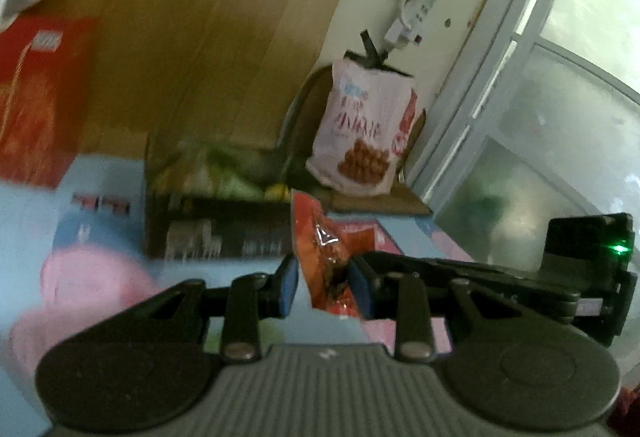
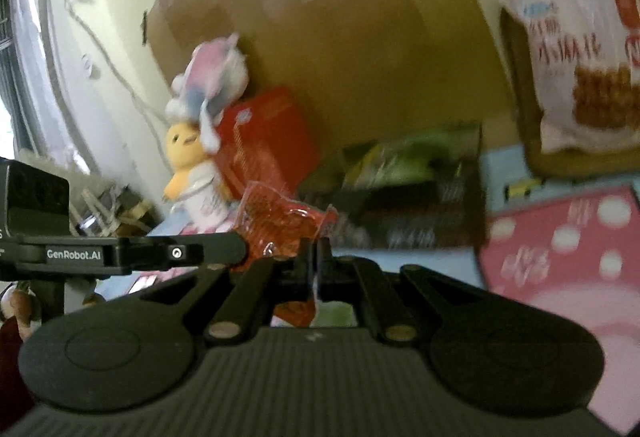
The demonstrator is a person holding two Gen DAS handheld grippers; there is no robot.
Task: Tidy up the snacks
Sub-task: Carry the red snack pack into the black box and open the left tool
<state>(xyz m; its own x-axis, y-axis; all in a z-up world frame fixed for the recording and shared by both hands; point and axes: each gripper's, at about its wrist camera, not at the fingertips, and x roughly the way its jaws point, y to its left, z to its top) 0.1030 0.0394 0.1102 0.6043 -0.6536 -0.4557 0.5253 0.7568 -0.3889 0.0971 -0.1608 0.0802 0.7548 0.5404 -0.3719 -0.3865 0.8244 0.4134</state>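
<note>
An orange-red snack packet (image 1: 326, 257) hangs in the air between both grippers. In the left wrist view my left gripper (image 1: 324, 279) is shut on it, its blue pads (image 1: 289, 285) pressing the packet's sides. In the right wrist view my right gripper (image 2: 316, 257) is shut on an edge of the same packet (image 2: 280, 225), while the left gripper's black arm (image 2: 160, 253) reaches in from the left. A dark cardboard box (image 1: 216, 233) with several green packets stands behind on the light blue surface, and shows in the right wrist view as well (image 2: 412, 213).
A pink-white snack bag (image 1: 360, 133) leans on the wall at the back right. A red box (image 2: 264, 141) and a plush toy (image 2: 192, 153) stand at the back left before a big cardboard sheet (image 1: 200, 17). A pink dotted item (image 2: 560, 249) lies at the right.
</note>
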